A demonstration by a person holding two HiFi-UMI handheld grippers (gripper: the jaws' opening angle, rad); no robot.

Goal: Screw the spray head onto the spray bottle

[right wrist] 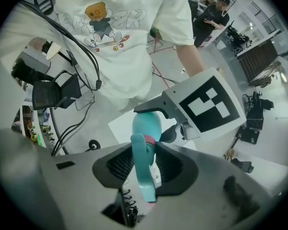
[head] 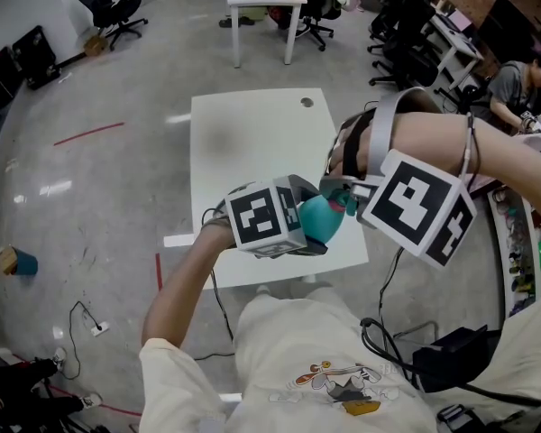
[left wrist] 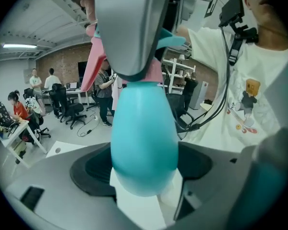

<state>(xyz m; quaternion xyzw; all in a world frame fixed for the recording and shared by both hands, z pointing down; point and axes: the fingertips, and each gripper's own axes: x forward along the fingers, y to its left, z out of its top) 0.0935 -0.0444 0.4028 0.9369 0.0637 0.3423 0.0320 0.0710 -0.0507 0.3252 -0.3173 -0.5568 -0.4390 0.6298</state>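
Observation:
Above the white table (head: 243,142) I hold a teal, egg-shaped spray bottle (head: 318,222). My left gripper (head: 299,233) is shut on the bottle body (left wrist: 144,143), which fills the middle of the left gripper view. On the bottle's neck sits the teal spray head (right wrist: 145,169) with a pink collar (right wrist: 149,139). My right gripper (head: 346,198) comes in from the right and is shut on the spray head, with its pads against both sides. In the right gripper view the bottle (right wrist: 147,124) sits beyond the head, under the left gripper's marker cube (right wrist: 207,104).
A small round hole (head: 307,103) marks the table's far right corner. Office chairs (head: 113,7) and another white desk (head: 263,3) stand further back. People sit at desks on the right (head: 514,84). Cables (head: 83,318) lie on the concrete floor.

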